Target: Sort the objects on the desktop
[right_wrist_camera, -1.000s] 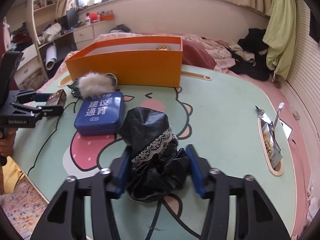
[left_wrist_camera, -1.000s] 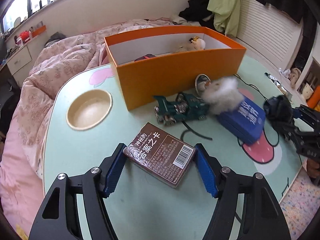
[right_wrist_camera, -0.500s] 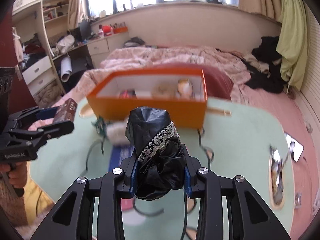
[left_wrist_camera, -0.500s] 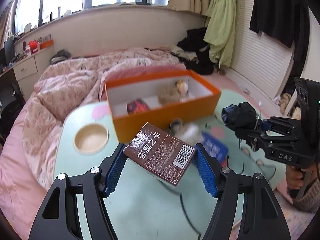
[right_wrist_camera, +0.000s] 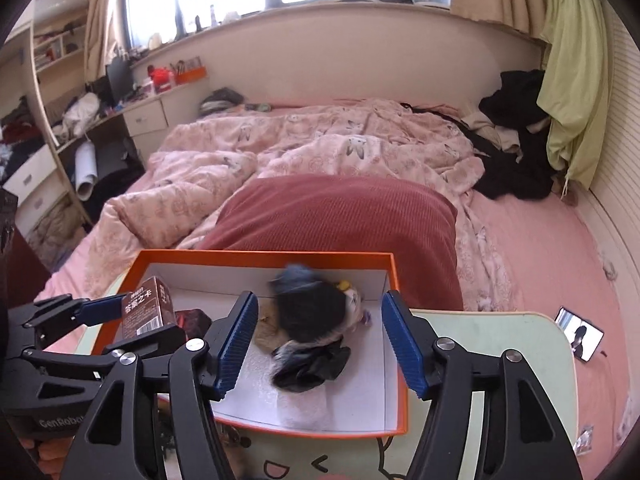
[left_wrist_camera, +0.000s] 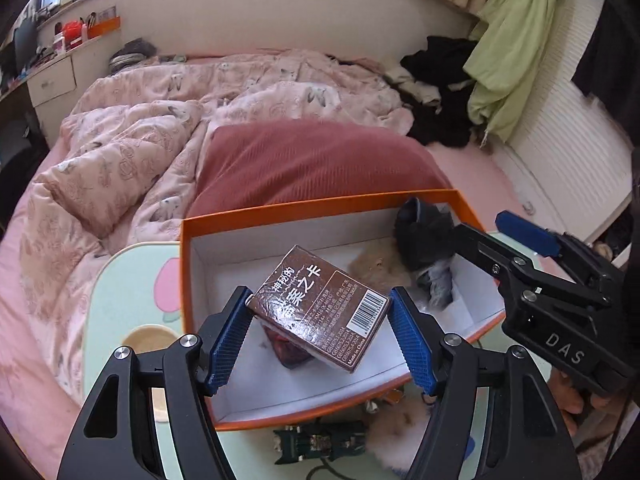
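My left gripper (left_wrist_camera: 320, 338) is shut on a brown card box (left_wrist_camera: 320, 312) with a barcode and holds it above the open orange box (left_wrist_camera: 320, 206). The card box also shows in the right wrist view (right_wrist_camera: 146, 312). My right gripper (right_wrist_camera: 316, 344) is open above the same orange box (right_wrist_camera: 264, 256). A black lace-trimmed cloth (right_wrist_camera: 312, 336) is blurred below its fingers, inside the box beside a plush toy. The cloth also shows in the left wrist view (left_wrist_camera: 424, 240).
A green toy car (left_wrist_camera: 320, 442) and a white fluffy ball (left_wrist_camera: 396, 436) lie on the mint table in front of the box. A beige cup holder (left_wrist_camera: 150, 340) sits left. A phone (right_wrist_camera: 580, 334) lies right. The bed and a red pillow (right_wrist_camera: 340, 216) lie behind.
Both grippers lifted their objects from the table and moved over the orange box. My right gripper opened and the black cloth dropped into the box. My left gripper still holds the card box.
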`<state>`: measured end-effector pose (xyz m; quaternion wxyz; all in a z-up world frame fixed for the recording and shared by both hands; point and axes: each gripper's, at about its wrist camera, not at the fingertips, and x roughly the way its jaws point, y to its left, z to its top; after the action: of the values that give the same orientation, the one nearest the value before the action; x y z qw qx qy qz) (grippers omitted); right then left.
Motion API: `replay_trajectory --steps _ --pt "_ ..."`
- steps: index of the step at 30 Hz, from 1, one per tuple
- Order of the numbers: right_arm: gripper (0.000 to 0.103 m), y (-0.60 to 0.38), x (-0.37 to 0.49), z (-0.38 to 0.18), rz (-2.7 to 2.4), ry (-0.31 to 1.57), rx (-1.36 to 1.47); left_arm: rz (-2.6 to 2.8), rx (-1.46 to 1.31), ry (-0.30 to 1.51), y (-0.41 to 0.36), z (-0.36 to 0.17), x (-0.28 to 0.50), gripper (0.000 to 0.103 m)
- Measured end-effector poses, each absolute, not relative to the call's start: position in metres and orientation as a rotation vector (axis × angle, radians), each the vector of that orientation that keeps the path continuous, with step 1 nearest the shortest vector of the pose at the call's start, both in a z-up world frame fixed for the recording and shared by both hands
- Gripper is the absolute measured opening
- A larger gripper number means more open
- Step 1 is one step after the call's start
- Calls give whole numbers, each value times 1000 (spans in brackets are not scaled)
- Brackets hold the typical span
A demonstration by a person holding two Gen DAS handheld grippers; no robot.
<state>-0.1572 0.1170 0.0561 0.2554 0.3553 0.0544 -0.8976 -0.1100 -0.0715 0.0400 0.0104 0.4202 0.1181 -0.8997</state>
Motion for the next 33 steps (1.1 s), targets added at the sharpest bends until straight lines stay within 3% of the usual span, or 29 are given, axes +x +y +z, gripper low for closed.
replay_trajectory --steps 1,5,11,16,22,23,24,26,33 --pt "79 122 -153 57 -2443 128 951 -2811 1277 352 -70 40 -106 80" --pt "92 141 -130 62 -2489 132 929 -2808 1227 318 -65 45 -91 81" --pt "94 172 -70 43 -2483 215 962 -2796 1198 456 -53 43 -35 83" --pt "94 185 -27 8 -2390 343 1061 -2769 1272 353 -31 12 18 83" --pt "95 199 -1 -28 -2321 333 1188 -2716 1318 252 -17 -22 49 83" --pt "103 197 2 -31 -2341 369 1170 -2715 1302 222 -15 -26 51 87" --pt "103 197 3 -33 -2350 379 1151 -2708 1268 169 -11 -29 52 88" --pt "103 195 2 -33 -2341 369 1151 -2714 1227 134 -6 -34 53 103" --pt "103 199 2 -33 -2353 358 1131 -2744 1209 137 -9 -35 54 103"
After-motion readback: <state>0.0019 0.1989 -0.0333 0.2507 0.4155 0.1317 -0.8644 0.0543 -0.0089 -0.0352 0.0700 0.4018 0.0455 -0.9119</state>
